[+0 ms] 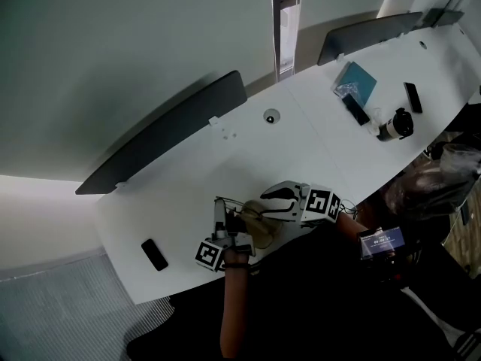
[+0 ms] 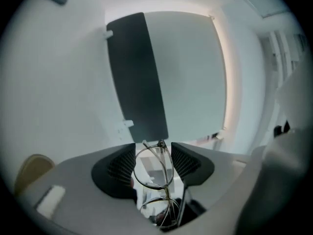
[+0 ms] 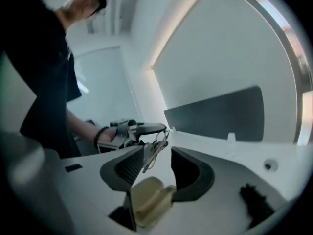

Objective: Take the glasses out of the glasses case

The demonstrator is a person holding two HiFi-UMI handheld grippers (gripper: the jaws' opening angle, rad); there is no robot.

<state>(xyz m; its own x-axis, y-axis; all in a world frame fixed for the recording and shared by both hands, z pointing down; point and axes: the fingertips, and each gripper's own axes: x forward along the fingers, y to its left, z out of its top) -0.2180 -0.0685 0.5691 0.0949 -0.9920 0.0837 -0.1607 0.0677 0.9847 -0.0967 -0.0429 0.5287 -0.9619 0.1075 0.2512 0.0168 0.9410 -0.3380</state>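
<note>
Left gripper view: left gripper (image 2: pixel 152 148) grips the glasses (image 2: pixel 152 168), apparently out of the glasses case (image 3: pixel 149 202) at the open-jawed right gripper (image 3: pixel 157 156); next, lay them on the counter (image 1: pixel 248 149).

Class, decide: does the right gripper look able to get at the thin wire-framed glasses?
Probably yes: the thin wire-framed glasses, clamped in the left gripper, hang straight ahead of the right gripper's parted jaws; a beige case lies low between them.

Your left gripper (image 2: pixel 153 149) and right gripper (image 3: pixel 157 154) are pale grey with black ribbed pads (image 2: pixel 122 165), a black-and-white marker cube (image 1: pixel 213 254) behind each, and you wear a dark short-sleeved top (image 3: pixel 46 77) and a dark beaded wristband (image 3: pixel 100 136).
</note>
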